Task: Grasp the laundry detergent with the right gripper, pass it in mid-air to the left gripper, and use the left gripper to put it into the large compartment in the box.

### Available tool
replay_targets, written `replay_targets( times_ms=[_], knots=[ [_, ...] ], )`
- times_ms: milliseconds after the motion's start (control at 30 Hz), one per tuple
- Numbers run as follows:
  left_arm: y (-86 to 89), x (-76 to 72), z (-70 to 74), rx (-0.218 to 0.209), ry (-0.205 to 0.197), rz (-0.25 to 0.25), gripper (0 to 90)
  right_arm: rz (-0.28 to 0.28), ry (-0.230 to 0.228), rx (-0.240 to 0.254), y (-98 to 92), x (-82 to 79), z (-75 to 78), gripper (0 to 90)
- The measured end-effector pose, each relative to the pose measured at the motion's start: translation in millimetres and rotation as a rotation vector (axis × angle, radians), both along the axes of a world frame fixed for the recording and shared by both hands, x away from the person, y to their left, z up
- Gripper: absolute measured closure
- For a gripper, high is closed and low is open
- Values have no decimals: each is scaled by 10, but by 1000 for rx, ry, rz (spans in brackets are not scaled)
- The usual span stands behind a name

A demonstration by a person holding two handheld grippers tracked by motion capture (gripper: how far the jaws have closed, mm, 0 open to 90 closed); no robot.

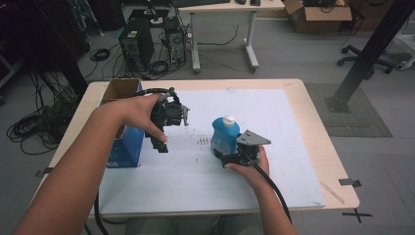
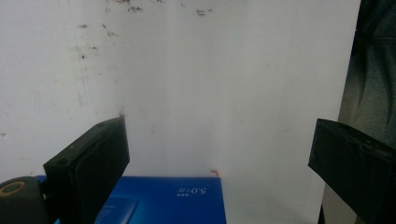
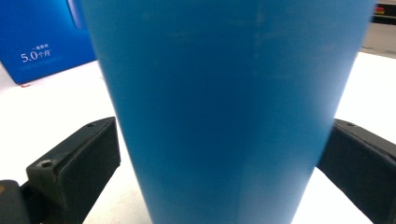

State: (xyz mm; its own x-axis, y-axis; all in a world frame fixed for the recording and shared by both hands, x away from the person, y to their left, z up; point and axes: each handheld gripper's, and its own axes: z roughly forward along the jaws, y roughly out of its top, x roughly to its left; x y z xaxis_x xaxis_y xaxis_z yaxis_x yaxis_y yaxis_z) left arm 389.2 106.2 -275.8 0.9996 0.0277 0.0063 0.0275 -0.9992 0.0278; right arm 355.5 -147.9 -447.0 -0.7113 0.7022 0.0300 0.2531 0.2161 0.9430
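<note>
I see an open blue box (image 1: 128, 142) at the worktop (image 1: 313, 132) left; computer towers (image 1: 137, 46) far behind.

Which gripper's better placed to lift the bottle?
Right. The right gripper already has its jaws on both sides of the bottle, which stands upright on the mat. The left gripper hangs open beside the blue box, with nothing between its jaws.

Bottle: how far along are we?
Done: the right gripper has reached the blue bottle, which stands upright on the white mat, cap on. In hand: its jaws bracket the bottle's sides in the right gripper view; whether they press it is unclear. Left: the bottle is not lifted. The left gripper hangs open beside the open blue box, likely where the bottle goes.
</note>
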Motion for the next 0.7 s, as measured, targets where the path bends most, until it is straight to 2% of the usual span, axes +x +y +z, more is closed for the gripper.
replay_targets(
  times_ms=[367,700],
  knots=[
    [6,-7,9,-6,0,-4,54,-5,-11,20,39,-10,-31,61],
    [-4,-10,3,-6,1,-5,55,-8,-27,19,40,-15,-36,121]
  ],
)
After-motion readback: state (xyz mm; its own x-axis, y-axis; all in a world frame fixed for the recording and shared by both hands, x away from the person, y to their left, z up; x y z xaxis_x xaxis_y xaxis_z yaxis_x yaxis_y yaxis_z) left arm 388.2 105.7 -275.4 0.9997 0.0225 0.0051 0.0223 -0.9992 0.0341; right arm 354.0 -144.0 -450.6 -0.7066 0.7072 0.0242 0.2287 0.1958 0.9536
